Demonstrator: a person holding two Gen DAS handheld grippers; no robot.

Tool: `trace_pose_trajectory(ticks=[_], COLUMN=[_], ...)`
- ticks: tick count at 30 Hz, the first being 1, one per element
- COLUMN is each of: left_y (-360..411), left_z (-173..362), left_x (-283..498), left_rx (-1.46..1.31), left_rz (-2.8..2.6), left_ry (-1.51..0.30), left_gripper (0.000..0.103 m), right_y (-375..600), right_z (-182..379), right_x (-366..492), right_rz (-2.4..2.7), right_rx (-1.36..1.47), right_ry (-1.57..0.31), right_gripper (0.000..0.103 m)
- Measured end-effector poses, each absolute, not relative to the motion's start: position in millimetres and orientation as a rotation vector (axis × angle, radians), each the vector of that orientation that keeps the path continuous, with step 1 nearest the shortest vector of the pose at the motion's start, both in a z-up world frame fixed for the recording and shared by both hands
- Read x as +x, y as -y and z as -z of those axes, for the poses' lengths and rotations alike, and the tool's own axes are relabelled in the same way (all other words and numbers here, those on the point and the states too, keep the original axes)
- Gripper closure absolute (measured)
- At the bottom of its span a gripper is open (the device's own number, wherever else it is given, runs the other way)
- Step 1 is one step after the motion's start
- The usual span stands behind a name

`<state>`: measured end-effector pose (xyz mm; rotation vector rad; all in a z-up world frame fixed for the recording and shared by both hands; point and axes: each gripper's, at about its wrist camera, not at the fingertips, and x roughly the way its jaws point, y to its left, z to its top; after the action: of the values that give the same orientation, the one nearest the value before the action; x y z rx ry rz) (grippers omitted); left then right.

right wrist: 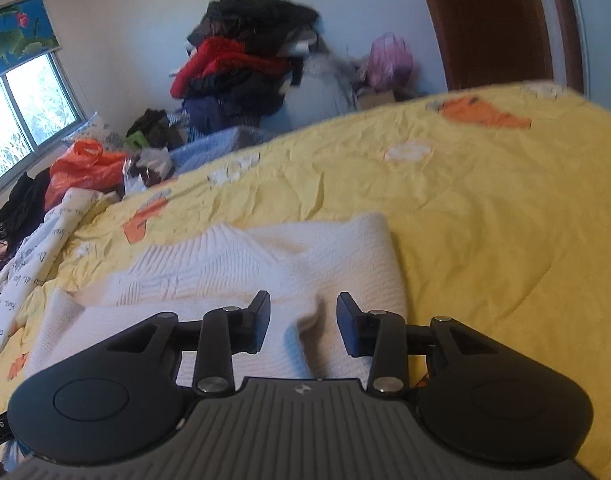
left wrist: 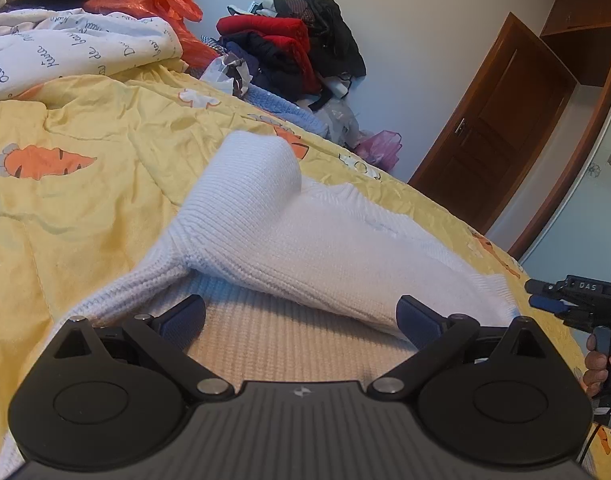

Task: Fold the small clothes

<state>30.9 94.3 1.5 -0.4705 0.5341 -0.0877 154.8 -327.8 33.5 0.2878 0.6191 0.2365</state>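
A white knit sweater (left wrist: 289, 236) lies on the yellow carrot-print bedspread (left wrist: 85, 208), with one sleeve folded back over its body. My left gripper (left wrist: 301, 316) stands wide open just above the sweater's near hem, with nothing between its fingers. At the right edge of that view a hand holds my right gripper (left wrist: 534, 293) beside the sweater's corner. In the right wrist view the right gripper (right wrist: 305, 322) is partly open over the sweater (right wrist: 233, 268). A raised ridge of knit sits between its pads, which stand off it on both sides.
A pile of red, black and navy clothes (left wrist: 297, 44) is stacked against the far wall. An orange plastic bag (left wrist: 153, 0) and a white script-print sheet (left wrist: 65, 52) lie at the back left. A brown door (left wrist: 493, 128) stands at the right. The bed's edge (right wrist: 485, 92) runs behind the sweater.
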Motion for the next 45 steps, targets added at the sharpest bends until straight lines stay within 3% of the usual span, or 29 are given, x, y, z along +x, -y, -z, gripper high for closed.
trace_pose_trajectory(ticks=[4,8,14,19,22,25,30,32,33,36,45], left_y=[-94.1,-92.6,-81.1,-40.8,-13.7,-13.2,-30.8,-30.8,-30.1,-27.4,-20.9], left_z=[-1.5,-2.2,-16.7,-50.9,-42.3,-10.0,-5.4,-4.7,-5.0,-6.5,-16.9], left_x=[31.0,30.8,21.4,24.6,61.0,98.6,95.6,94.9,95.8,95.8,29.1], left_rx=[-0.465,-0.448,-0.363,-0.172,0.009,0.046,-0.047,-0.051,-0.050,-0.041,-0.046], left_rz=[0.087,0.080,-0.018,0.033,0.020,0.001,0.044,0.043,0.040,0.033,0.038], left_ry=[-0.536,-0.540,-0.498,-0.378,-0.453,-0.651,-0.648,-0.646,-0.646,-0.646,-0.768], left_gripper=[0.000,0.000,0.001,0.001,0.001,0.000,0.000,0.000,0.000,0.000,0.000], right_y=[296.2,263.5,266.2,258.2,247.9,250.7,262.1,267.4,268.4,267.1,248.4], right_z=[-42.7,-11.9,-8.8,-27.6,-22.5,-3.7,-4.8,-5.8,-2.1,13.8,15.6], right_x=[136.2,142.4,130.8,95.6,105.4,119.5,95.8,79.2,73.2,67.6,74.8], right_rz=[-0.362,-0.343,-0.293,-0.339,-0.319,-0.275,-0.249,-0.245,-0.243,-0.243,-0.233], right_rx=[0.146,-0.053,-0.014,0.020,-0.025,-0.023,0.053,0.087,0.082,0.028,-0.056], right_ry=[-0.579,-0.659,-0.637,-0.541,-0.565,-0.636,-0.588,-0.597,-0.615,-0.659,-0.689], right_gripper=[0.056,0.057,0.057,0.049,0.044,0.037,0.034,0.025,0.016,0.006,0.002])
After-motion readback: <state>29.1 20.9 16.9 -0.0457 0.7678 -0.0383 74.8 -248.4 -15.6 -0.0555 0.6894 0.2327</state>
